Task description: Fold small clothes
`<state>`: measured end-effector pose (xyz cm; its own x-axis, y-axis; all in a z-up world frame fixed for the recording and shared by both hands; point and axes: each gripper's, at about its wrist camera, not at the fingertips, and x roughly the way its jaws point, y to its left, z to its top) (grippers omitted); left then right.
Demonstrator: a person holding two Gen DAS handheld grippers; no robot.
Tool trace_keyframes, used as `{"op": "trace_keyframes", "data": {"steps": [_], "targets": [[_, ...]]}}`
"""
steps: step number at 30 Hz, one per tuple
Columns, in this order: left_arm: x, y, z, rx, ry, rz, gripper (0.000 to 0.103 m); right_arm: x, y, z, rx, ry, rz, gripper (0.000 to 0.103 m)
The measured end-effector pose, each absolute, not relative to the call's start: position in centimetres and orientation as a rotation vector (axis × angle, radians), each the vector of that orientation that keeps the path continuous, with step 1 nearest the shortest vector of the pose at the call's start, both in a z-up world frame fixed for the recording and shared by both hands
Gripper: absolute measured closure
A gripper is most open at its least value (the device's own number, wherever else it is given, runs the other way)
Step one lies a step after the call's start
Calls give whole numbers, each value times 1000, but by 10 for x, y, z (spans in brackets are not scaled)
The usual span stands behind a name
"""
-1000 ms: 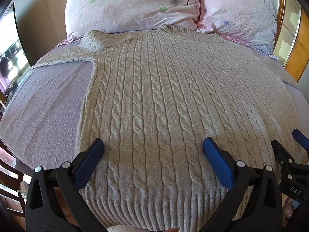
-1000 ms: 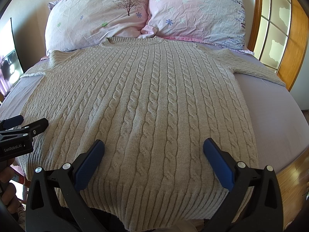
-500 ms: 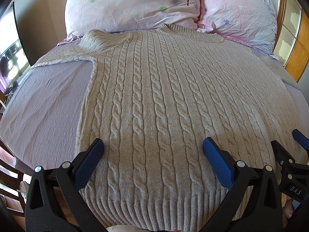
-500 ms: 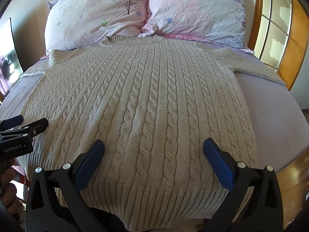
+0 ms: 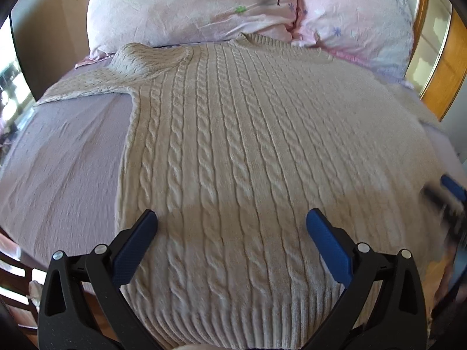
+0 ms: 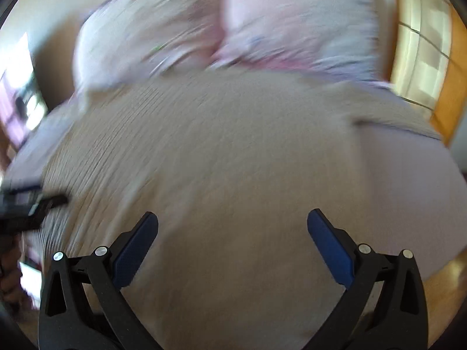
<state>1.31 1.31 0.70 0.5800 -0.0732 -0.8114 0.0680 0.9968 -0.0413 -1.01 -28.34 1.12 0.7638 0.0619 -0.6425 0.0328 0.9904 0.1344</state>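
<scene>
A beige cable-knit sweater (image 5: 248,145) lies flat, front up, on the bed, collar toward the pillows and ribbed hem toward me. My left gripper (image 5: 230,227) is open and empty above the hem on the sweater's left half. My right gripper (image 6: 232,227) is open and empty above the sweater's (image 6: 233,160) right half; its view is heavily blurred. The right gripper shows as a blurred shape at the right edge of the left wrist view (image 5: 449,195). The left gripper shows at the left edge of the right wrist view (image 6: 26,201).
A lilac bed sheet (image 5: 64,160) lies under the sweater. Two pink floral pillows (image 5: 192,5) stand at the head of the bed. A wooden-framed panel (image 5: 437,58) stands at the right. The wooden floor (image 6: 443,277) shows past the bed's right edge.
Both grippers have moved forward over the sweater, still open. The right gripper moves fast and its view has blurred. The sweater has not moved.
</scene>
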Motion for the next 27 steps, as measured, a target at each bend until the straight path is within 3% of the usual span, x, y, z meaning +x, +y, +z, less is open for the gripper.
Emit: {"op": "trace_keyframes", "data": {"steps": [6, 8, 11, 19, 21, 22, 27], "targets": [[45, 47, 29, -170, 887, -180, 2, 29, -474, 39, 593, 567, -237, 1], [57, 57, 32, -239, 860, -221, 2, 47, -542, 26, 797, 573, -321, 22], [62, 71, 38, -323, 749, -285, 2, 63, -599, 4, 1003, 585, -403, 41], [88, 102, 54, -335, 626, -187, 2, 87, -663, -31, 1208, 535, -541, 61], [99, 125, 54, -401, 630, -132, 2, 92, -671, -35, 1226, 522, -554, 74], [102, 133, 53, -420, 630, -115, 2, 96, -676, -38, 1228, 531, -569, 93], [113, 188, 54, -486, 585, 14, 2, 111, -644, 3, 1034, 463, -563, 96]]}}
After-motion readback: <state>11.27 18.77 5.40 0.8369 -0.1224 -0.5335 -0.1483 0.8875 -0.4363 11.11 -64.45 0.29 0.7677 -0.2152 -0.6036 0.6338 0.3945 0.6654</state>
